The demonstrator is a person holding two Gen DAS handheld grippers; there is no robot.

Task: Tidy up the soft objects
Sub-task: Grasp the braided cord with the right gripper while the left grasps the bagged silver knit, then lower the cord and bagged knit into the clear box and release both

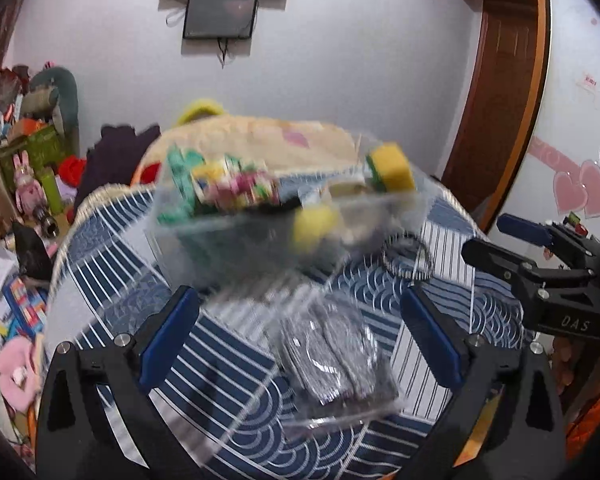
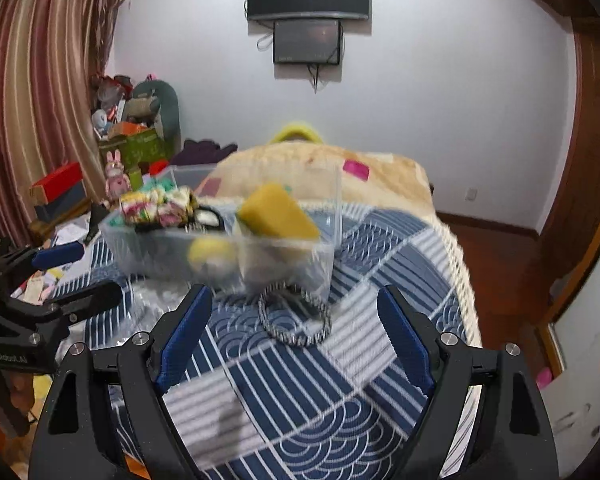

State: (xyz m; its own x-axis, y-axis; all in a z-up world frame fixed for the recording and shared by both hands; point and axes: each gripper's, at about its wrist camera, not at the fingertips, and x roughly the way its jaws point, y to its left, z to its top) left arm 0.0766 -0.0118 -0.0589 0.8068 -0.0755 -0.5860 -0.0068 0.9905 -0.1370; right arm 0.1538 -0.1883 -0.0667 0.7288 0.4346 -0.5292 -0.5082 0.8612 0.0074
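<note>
A clear plastic bin (image 1: 228, 236) (image 2: 148, 248) stands on the blue patterned cloth and holds rolled towels (image 1: 236, 188) (image 2: 156, 204) and yellow sponges (image 1: 392, 168) (image 2: 278, 214). A black-and-white hair band (image 2: 294, 320) (image 1: 406, 258) lies on the cloth in front of the bin. A clear packet of grey items (image 1: 336, 356) lies between my left fingers. My left gripper (image 1: 300, 320) is open above it. My right gripper (image 2: 296, 324) is open, with the hair band just ahead between its fingertips. Both views are motion-blurred.
The cloth (image 2: 312, 412) covers a bed-like surface with a beige blanket (image 2: 312, 164) behind the bin. Clutter of boxes and toys (image 2: 128, 148) fills the left side. A wooden door (image 1: 496, 92) stands right.
</note>
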